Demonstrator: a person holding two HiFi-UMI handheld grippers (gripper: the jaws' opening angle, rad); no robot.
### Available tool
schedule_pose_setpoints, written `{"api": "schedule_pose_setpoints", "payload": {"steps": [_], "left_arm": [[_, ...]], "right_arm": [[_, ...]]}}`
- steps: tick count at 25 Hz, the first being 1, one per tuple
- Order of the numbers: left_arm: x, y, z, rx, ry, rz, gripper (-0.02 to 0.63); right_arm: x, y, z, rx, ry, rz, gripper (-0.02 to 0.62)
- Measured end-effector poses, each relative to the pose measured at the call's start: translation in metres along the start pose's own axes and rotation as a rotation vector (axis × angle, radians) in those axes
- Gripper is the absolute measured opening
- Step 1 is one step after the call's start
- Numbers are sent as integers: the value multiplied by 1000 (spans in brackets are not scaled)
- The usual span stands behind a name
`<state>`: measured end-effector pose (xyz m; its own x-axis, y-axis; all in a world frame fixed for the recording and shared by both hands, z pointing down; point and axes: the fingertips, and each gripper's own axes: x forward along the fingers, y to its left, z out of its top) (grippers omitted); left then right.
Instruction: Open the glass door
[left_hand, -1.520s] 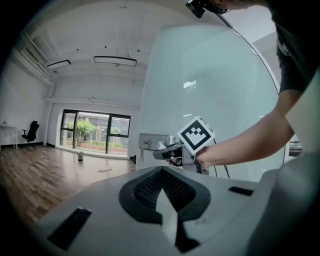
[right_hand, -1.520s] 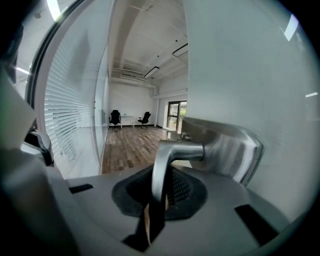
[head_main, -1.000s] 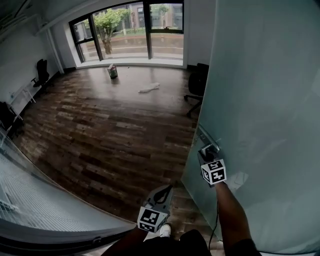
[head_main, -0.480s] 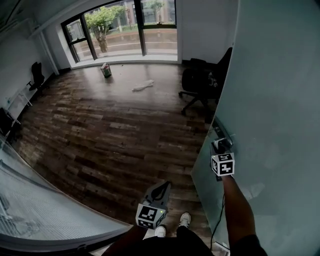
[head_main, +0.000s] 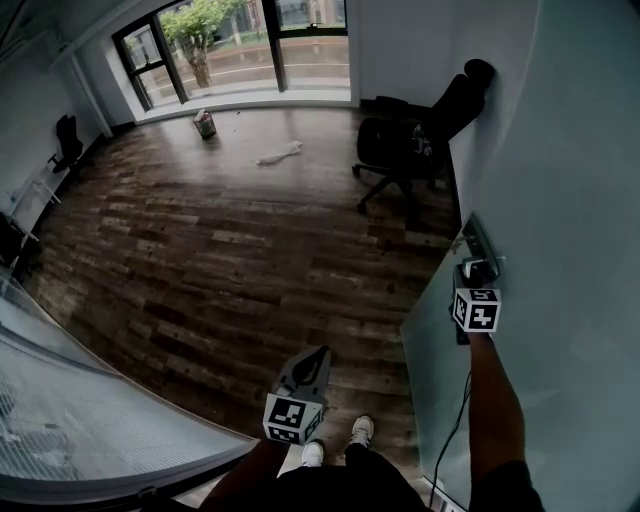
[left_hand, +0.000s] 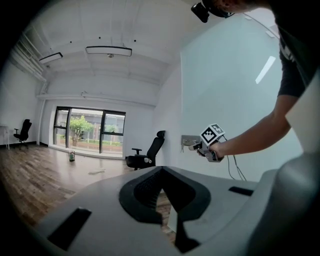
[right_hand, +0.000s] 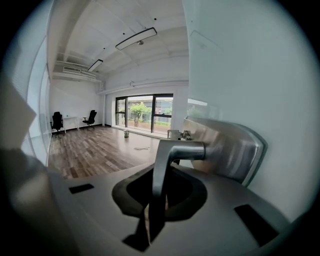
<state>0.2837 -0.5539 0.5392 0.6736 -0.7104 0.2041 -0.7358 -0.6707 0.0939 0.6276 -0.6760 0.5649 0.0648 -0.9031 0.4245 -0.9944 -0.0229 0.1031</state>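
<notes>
The frosted glass door (head_main: 560, 200) stands swung open at the right of the head view. Its metal lever handle (head_main: 480, 264) sits on a steel plate near the door's edge. My right gripper (head_main: 478, 272) is shut on that lever. In the right gripper view the lever (right_hand: 165, 165) runs down between the jaws of the right gripper (right_hand: 159, 200) from the steel plate (right_hand: 230, 147). My left gripper (head_main: 316, 357) hangs low over the wooden floor, left of the door, shut and holding nothing. The left gripper view shows the left gripper (left_hand: 162, 192) empty, with the right gripper (left_hand: 200, 146) at the handle.
A black office chair (head_main: 400, 150) stands by the white wall behind the door's edge. A curved glass wall (head_main: 90, 400) runs along the lower left. A small can (head_main: 205, 123) and a white scrap (head_main: 278, 153) lie near the windows (head_main: 250, 45). The person's shoes (head_main: 360, 432) are below.
The door has swung further open toward the right, with my right gripper moving along on the handle. The office chair behind it has come fully into view. The left gripper shifted slightly.
</notes>
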Motion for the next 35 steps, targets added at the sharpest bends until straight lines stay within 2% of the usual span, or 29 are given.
{"api": "schedule_pose_setpoints", "payload": {"steps": [12,18,24,27,32,35], "left_arm": [[35,6,-3,15,30,23,-2],[47,0,-6,30,28,14,-2],[47,-10,-3,68,23,-14,-2],[44,-8,-2,64,21,-3,-2],[33,-7,0,58,20,12,-2],[24,-6,-1,39,16,16,-2]], "right_arm": [[8,-109,-11,51,12,-126,37],[7,-144,-13,79,30,-168,37],[7,-157,-16,92,68,-168,37],[7,-161,-22,106,114,-154,37],[1,-168,-26,113,258,-153,37],[-5,-166,-23,109,301,-130,85]]}}
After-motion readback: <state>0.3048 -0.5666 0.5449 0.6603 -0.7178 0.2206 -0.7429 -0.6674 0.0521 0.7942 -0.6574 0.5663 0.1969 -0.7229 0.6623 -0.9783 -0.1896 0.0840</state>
